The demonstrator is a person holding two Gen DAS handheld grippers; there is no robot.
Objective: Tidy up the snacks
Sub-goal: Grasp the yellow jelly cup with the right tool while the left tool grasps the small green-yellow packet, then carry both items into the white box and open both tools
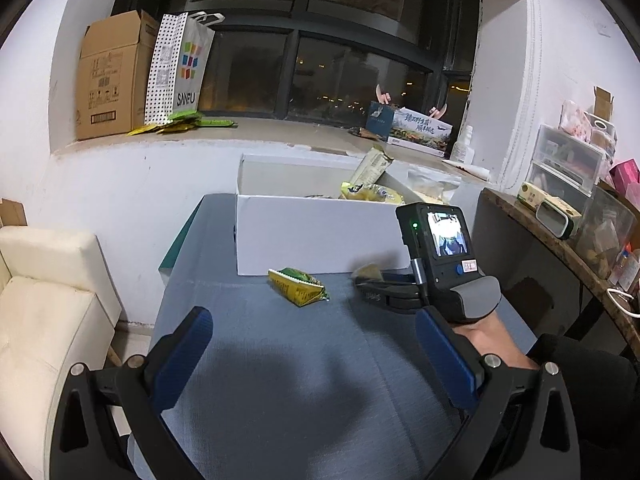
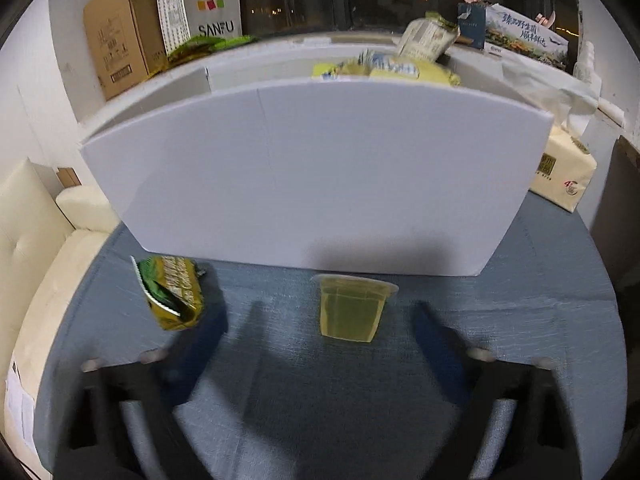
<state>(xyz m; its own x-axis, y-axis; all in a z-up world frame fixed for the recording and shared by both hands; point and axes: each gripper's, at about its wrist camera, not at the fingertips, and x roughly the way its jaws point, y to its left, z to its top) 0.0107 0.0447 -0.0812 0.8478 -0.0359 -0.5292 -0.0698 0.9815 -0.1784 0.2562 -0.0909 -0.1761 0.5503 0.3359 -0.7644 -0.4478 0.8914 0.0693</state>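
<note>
A white box (image 1: 320, 236) stands on the blue table (image 1: 280, 380) and holds several yellow snack packs (image 1: 372, 192). A green-yellow snack packet (image 1: 298, 286) lies in front of the box. A yellow jelly cup (image 2: 352, 306) lies on its side by the box wall (image 2: 320, 176), between my open right gripper's fingers (image 2: 320, 332), which are blurred. The packet (image 2: 172, 296) lies left of it. My left gripper (image 1: 314, 340) is open and empty, short of the packet. The right gripper (image 1: 384, 292) shows in the left wrist view with the cup (image 1: 368, 271) at its tips.
A cardboard box (image 1: 112, 80), a SANFU bag (image 1: 180, 68) and green packets (image 1: 188, 122) sit on the window sill. A cream sofa (image 1: 44, 308) is at the left. A tissue pack (image 2: 564, 172) lies right of the white box. A cluttered shelf (image 1: 568, 200) is at the right.
</note>
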